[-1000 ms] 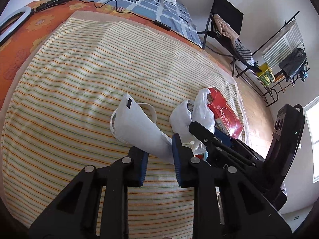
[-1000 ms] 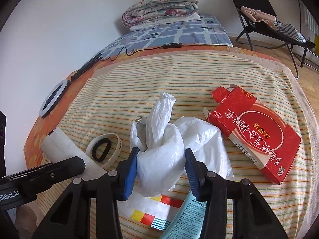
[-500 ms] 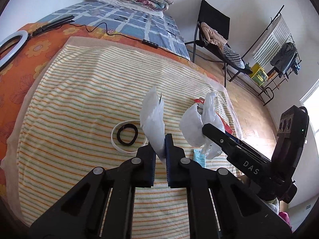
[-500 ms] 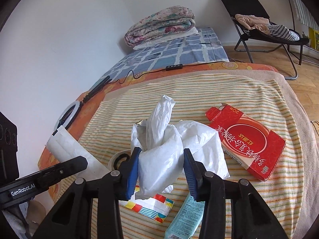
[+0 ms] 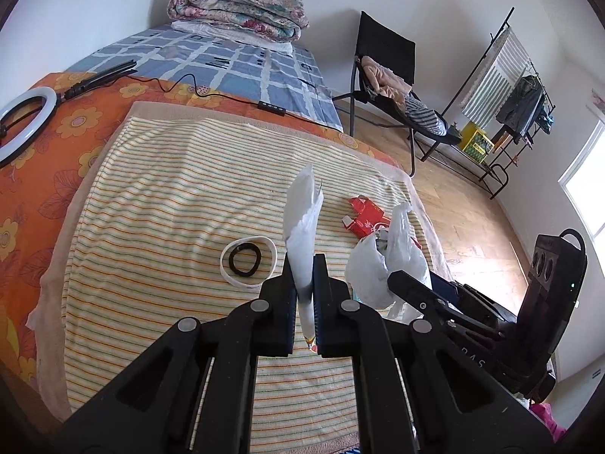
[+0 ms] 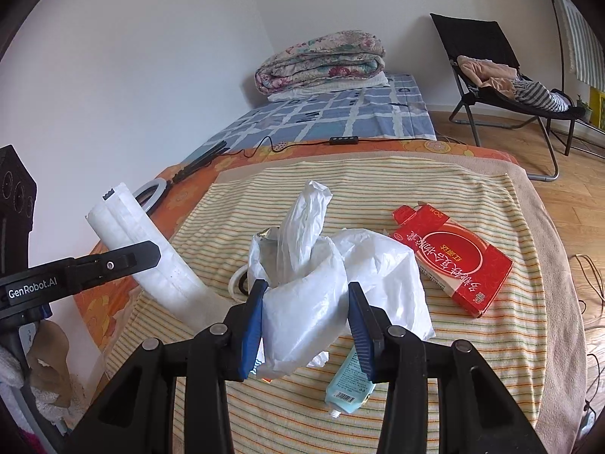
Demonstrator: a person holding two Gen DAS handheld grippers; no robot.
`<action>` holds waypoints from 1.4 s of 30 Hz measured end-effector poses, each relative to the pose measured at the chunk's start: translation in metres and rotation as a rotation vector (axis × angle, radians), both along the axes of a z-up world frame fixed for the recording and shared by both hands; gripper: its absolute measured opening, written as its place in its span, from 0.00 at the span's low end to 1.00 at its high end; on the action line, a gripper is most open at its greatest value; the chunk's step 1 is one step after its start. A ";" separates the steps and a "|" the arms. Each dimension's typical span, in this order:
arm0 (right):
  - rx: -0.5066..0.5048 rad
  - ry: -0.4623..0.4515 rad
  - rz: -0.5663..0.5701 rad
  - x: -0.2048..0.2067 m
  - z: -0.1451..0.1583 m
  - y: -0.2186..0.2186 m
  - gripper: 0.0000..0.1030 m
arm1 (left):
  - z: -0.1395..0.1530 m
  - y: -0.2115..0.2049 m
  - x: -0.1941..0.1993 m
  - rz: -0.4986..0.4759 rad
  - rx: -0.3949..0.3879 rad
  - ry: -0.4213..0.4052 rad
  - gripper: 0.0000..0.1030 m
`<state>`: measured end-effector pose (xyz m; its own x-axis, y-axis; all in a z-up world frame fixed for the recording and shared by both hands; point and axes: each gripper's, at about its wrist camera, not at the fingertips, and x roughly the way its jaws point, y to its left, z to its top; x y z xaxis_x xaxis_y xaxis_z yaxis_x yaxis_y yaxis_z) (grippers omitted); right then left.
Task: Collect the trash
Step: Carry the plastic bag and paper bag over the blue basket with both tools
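Trash is lying spread over the striped blanket (image 6: 435, 185) on the bed (image 5: 242, 60), and some of it is being held off it. The left hand-held gripper (image 5: 304, 302) is clamping a flat white paper bag (image 5: 302, 234) between its nearly closed jaws, the bag sticking upward and tilting slightly left above the blanket; in the right view the same bag (image 6: 151, 257) is slanting up to the left. The right hand-held gripper (image 6: 306, 325) is gripping a crumpled white plastic bag (image 6: 314, 283), its blue-padded fingers (image 6: 251, 321) pressing into the bag's sides with the jaws standing fairly wide around the bulk, a twisted end of the bag pointing up. A red carton (image 6: 453, 261) is lying flat on the blanket just right of the plastic bag, apart from both grippers. A pale blue tube (image 6: 349, 386) is lying on the blanket under the right hand-held gripper, its cap end toward the camera. A white band (image 5: 247, 261) with a black hair tie (image 5: 245, 259) inside it is resting on the blanket left of the paper bag. A ring light (image 5: 22, 125) is lying on the orange floral sheet (image 5: 45, 174), and a folded quilt (image 5: 238, 11) is sitting at the far end of the bed
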<state>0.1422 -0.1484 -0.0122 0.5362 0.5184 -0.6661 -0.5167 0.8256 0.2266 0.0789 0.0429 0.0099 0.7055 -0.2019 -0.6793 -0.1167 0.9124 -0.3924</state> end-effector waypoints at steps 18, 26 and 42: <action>-0.011 0.005 0.005 -0.086 0.015 -0.034 0.42 | 0.022 -0.003 -0.073 -0.028 0.009 -0.030 0.05; -0.042 0.005 0.007 -0.131 0.015 -0.048 0.42 | 0.028 -0.006 -0.123 -0.032 0.000 -0.034 0.05; -0.100 0.001 0.070 -0.209 0.004 -0.047 0.42 | 0.013 -0.029 -0.188 -0.085 0.034 0.005 0.05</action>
<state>-0.0670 -0.1956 -0.0080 0.5003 0.4855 -0.7169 -0.5737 0.8061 0.1455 -0.1091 0.0140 0.0226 0.6834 -0.2375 -0.6903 -0.0401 0.9320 -0.3603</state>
